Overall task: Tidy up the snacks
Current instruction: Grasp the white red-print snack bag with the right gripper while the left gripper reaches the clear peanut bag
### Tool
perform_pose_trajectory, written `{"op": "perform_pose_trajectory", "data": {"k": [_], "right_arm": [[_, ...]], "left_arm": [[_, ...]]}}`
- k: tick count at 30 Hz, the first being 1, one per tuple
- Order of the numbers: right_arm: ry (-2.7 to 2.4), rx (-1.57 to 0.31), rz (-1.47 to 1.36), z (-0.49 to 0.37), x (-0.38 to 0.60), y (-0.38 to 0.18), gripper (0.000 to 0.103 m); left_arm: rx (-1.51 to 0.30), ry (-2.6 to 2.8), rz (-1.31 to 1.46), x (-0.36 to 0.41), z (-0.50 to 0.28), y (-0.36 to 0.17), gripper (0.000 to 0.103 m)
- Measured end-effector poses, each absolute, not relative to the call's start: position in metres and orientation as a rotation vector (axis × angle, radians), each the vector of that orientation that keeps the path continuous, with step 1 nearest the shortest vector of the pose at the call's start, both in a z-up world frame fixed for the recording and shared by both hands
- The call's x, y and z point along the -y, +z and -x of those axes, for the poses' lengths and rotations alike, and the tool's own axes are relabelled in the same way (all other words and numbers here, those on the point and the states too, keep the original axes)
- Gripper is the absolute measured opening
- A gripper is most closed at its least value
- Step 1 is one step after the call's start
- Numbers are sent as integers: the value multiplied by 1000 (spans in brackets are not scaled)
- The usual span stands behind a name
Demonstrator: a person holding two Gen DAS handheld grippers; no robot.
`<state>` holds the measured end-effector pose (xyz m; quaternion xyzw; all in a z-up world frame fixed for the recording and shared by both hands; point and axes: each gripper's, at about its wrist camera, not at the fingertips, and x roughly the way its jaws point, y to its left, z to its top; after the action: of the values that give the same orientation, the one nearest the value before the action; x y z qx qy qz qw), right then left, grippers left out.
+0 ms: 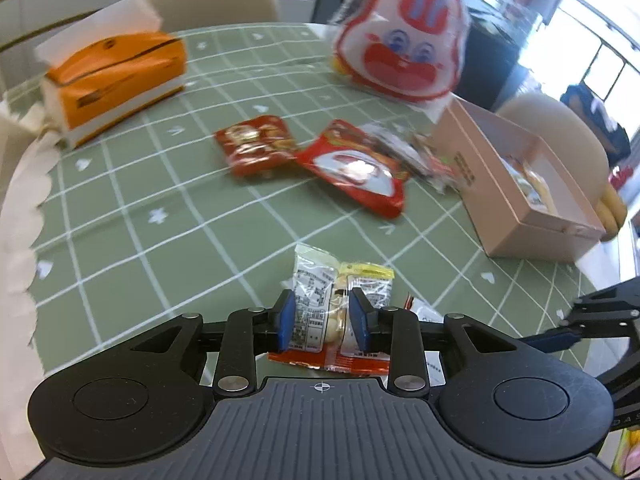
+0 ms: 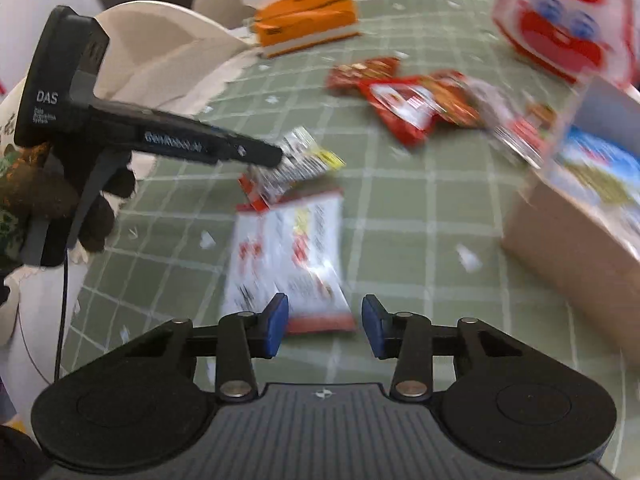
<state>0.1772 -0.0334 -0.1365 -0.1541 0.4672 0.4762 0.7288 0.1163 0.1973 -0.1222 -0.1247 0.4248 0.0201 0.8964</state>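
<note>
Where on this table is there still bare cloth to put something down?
Bare green cloth lies between the orange tissue box and the red packets, and in front of the pink box. It is crowded where the red packets pile against that box.

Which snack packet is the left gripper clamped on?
The clear packet with the yellow top edge, pinched in the left gripper. The two red packets lie untouched further up the table.
</note>
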Motion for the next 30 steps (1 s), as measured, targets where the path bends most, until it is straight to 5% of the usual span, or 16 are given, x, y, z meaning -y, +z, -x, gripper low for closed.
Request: {"op": "perform_pose_trajectory", "data": {"k": [2, 6, 20, 30], "right_arm": [[1024, -1015, 333, -171, 46, -133, 41], [1041, -926, 345, -159, 41, -122, 75], [1042, -930, 437, -151, -35, -146, 78], [791, -921, 251, -165, 56, -130, 75]], "left_arm": [[-888, 44, 249, -193, -121, -122, 35], [-895, 90, 261, -193, -120, -120, 35], [-890, 204, 411, -202, -67, -110, 35], [-850, 119, 328, -190, -80, -107, 35]]}}
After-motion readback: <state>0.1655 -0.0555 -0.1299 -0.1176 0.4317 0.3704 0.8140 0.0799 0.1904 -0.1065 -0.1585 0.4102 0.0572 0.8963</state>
